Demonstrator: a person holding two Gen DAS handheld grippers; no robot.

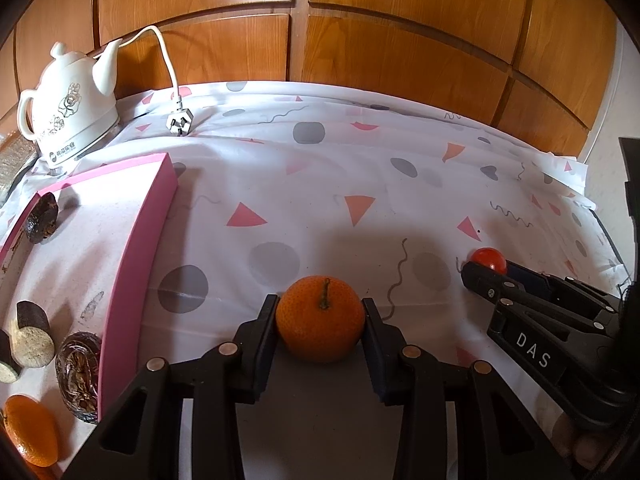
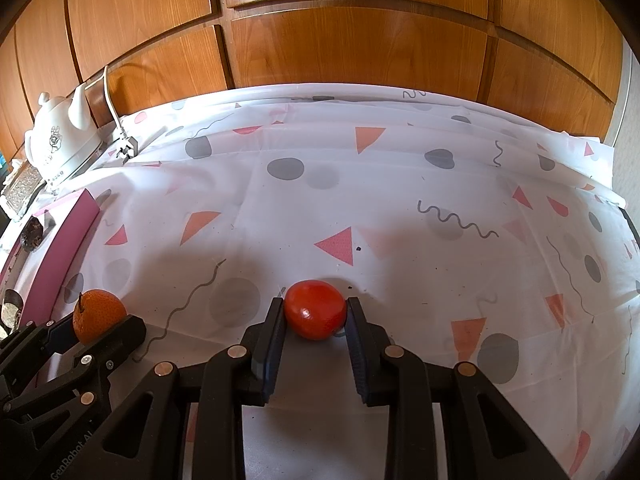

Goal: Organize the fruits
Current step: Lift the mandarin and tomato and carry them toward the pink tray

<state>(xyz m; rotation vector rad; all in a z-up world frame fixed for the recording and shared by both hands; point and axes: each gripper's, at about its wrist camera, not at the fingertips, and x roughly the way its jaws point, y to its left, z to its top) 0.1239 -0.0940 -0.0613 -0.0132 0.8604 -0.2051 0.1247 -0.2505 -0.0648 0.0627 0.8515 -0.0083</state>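
Observation:
My left gripper [image 1: 320, 312] is shut on an orange mandarin [image 1: 320, 318] with a green stem, low over the patterned tablecloth. My right gripper [image 2: 316, 312] is shut on a red tomato [image 2: 315, 309]. In the left wrist view the right gripper [image 1: 480, 270] shows at the right with the tomato [image 1: 488, 259]. In the right wrist view the left gripper [image 2: 96, 332] shows at the lower left with the mandarin [image 2: 98, 314]. A pink-rimmed tray [image 1: 138, 248] at the left holds another mandarin [image 1: 30, 432], eggplant pieces [image 1: 28, 340] and dark wrinkled fruits [image 1: 78, 376].
A white ceramic kettle [image 1: 68, 108] stands at the back left with its cord and plug [image 1: 179, 123] lying on the cloth. A wooden panelled wall [image 1: 320, 32] runs behind the table. The cloth's right edge [image 2: 600, 168] drops off.

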